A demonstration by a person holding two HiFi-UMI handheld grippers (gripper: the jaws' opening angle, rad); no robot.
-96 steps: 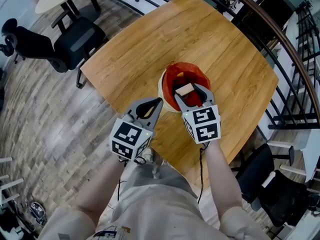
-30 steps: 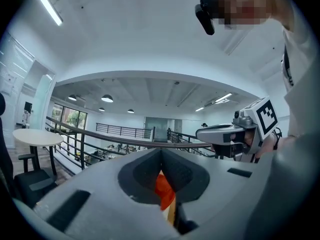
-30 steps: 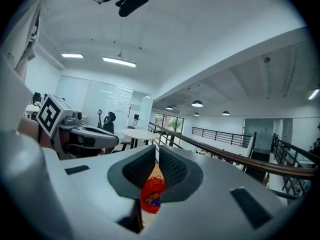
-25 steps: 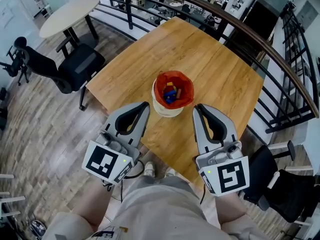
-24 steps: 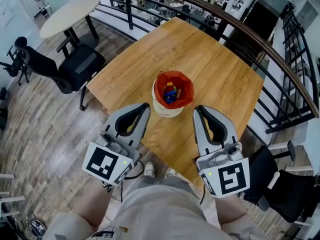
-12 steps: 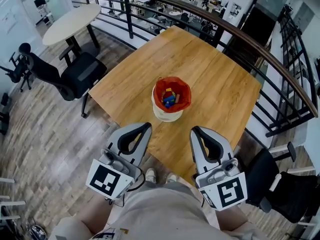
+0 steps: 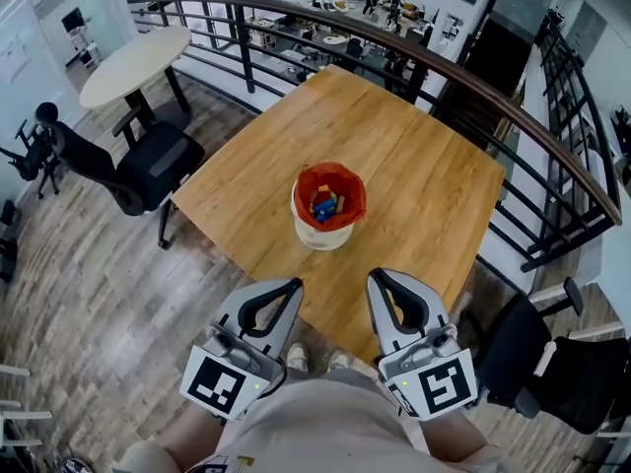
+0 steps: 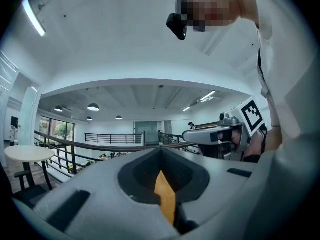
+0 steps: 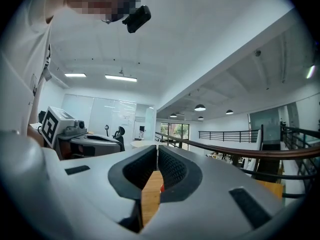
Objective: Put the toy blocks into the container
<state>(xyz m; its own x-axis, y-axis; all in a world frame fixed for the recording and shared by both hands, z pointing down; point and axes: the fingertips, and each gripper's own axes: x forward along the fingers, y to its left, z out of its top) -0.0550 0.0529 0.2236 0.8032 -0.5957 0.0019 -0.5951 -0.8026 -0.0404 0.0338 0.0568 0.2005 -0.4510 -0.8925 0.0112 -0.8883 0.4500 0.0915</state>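
**Task step.** The toy blocks [image 7: 323, 205] lie inside the container [image 7: 320, 236], a white tub with a red liner [image 7: 347, 187] standing near the middle of the table [image 7: 424, 156]. No block shows on the table outside the container. Judged from this, the loading step is complete or nearly so, and neither gripper is working at the container.

**Next move.** If another block turns up outside the container, one gripper must open, reach to it, close on it and carry it above the container's rim before letting go. If none does, nothing further is called for.

**Left gripper** [image 7: 293, 285]. It sits on the near side of the container, well apart from it, at the table's near edge. Its jaws are together at the tips [image 8: 160, 152], with nothing clamped between them.

**Right gripper** [image 7: 375, 277]. It sits beside the left one, also on the near side of the container and well apart from it. Its jaws are pressed together [image 9: 157, 150] and hold nothing.
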